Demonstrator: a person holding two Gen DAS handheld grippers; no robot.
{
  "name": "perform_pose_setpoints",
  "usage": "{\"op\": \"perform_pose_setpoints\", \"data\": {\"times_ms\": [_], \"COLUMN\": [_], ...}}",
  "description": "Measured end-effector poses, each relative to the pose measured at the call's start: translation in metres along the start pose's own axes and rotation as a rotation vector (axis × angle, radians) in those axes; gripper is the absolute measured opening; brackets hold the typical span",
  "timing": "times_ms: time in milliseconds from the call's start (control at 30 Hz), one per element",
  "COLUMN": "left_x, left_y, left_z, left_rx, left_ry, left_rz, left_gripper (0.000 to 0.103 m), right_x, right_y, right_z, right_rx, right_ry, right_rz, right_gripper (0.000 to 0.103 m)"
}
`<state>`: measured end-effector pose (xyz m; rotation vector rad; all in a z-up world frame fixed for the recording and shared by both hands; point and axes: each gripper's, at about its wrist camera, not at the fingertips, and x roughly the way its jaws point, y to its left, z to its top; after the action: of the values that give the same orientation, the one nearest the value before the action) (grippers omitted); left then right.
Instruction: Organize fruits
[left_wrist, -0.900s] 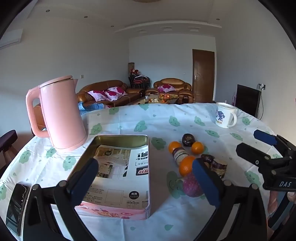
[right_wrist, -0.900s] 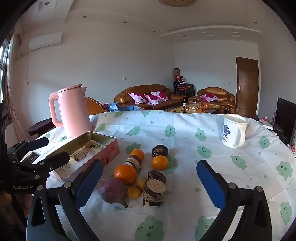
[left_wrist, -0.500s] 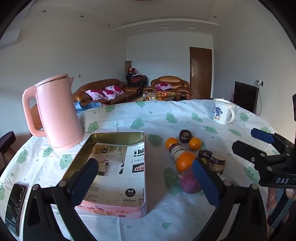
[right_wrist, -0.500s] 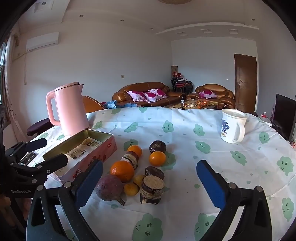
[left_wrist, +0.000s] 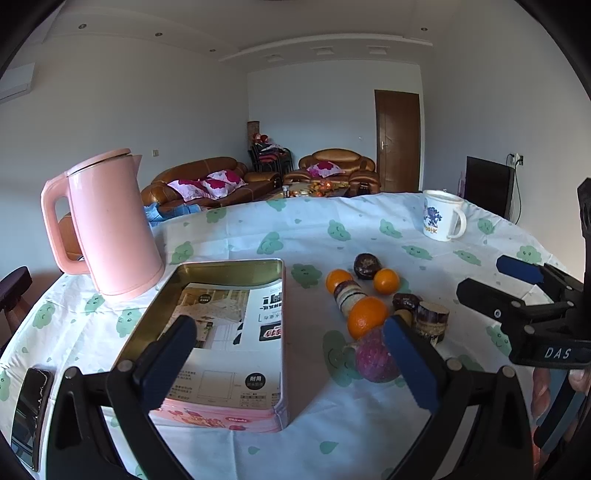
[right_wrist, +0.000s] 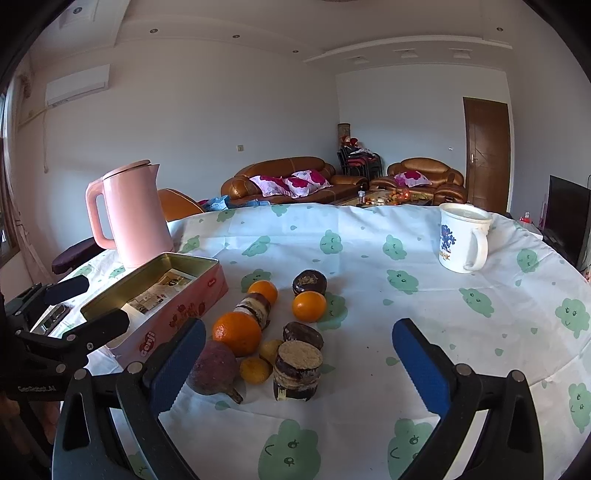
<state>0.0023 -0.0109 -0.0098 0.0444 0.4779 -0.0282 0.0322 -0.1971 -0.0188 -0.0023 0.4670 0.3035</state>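
1. Round counter (right_wrist: 424, 321): covered by a white cloth printed with green smiling cloud shapes and small green drops.
2. Tall plastic kettle (left_wrist: 110, 225), at left: plain pale pink.
3. Open rectangular metal tin (right_wrist: 177, 295): gold inside, pink outside with red print; white printed paper lies inside.
4. Ceramic mug (right_wrist: 461, 238), at right: white with a blue figure.
5. Round fruits at centre: large orange (right_wrist: 236, 332), two smaller oranges, two yellow ones, one dull purple-red (right_wrist: 212, 369).
6. Round sandwich cakes (right_wrist: 297, 369): dark brown with tan faces.
7. Each hand-held gripper: black frame, blue pads (right_wrist: 421, 365).
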Motion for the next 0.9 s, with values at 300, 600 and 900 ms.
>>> {"op": "perform_pose_setpoints", "data": {"times_ms": [300, 600, 900], "left_x": [0.000, 0.001, 0.004], "left_y": [0.000, -0.005, -0.010], "left_z": [0.000, -0.003, -0.005], "left_rx": [0.000, 0.009, 0.018], "left_ry": [0.000, 0.003, 0.009], "left_rz": [0.000, -0.001, -0.003], "left_gripper": [0.103, 0.103, 0.103], "right_x": [0.001, 0.002, 0.002], "right_y": [-0.003, -0.005, -0.007], "right_z": [-0.002, -0.004, -0.004], "right_rx": [0.009, 0.015, 0.018], "right_ry": [0.007, 0.011, 0.014], "right_rz": [0.000, 0.002, 0.001], "right_gripper": [0.102, 0.102, 0.102]}}
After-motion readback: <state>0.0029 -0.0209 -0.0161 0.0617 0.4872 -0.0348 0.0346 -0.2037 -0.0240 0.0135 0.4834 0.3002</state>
